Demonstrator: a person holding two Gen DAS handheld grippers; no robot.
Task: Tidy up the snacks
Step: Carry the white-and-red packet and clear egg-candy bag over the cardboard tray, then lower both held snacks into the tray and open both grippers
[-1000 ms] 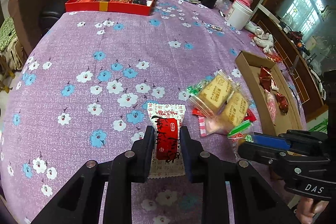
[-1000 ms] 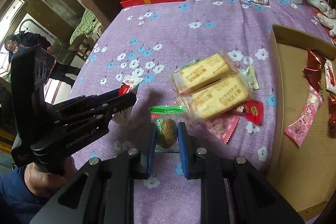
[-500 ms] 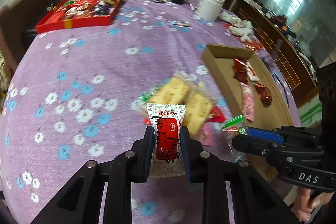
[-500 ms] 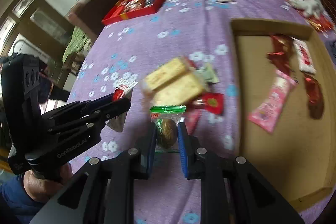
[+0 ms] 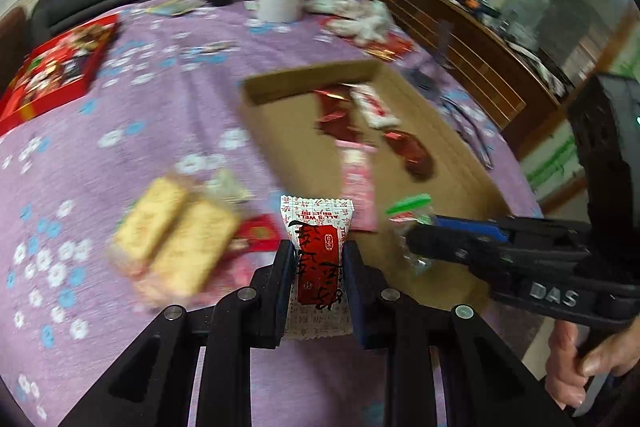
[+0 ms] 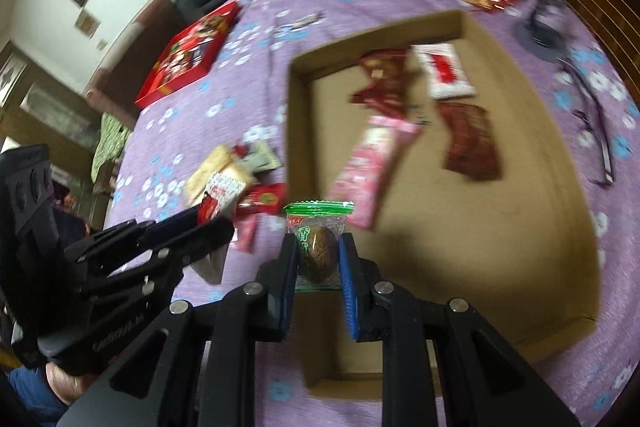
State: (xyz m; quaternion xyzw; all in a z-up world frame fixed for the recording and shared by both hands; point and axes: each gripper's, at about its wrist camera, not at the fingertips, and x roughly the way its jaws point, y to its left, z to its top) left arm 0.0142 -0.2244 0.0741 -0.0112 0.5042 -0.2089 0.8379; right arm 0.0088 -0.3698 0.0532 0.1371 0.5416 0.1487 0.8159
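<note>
The left hand-held gripper (image 5: 317,267) is closed on a white and red snack packet (image 5: 318,263), above the tabletop (image 5: 160,99). The right hand-held gripper (image 6: 319,259) squeezes a green-topped clear packet (image 6: 319,243) over the near part of the cardboard tray (image 6: 500,227), where several snacks lie.

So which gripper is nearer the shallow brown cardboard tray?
Right. The right gripper hangs over the shallow brown cardboard tray's near end; the left gripper sits beside it, over purple cloth.
</note>
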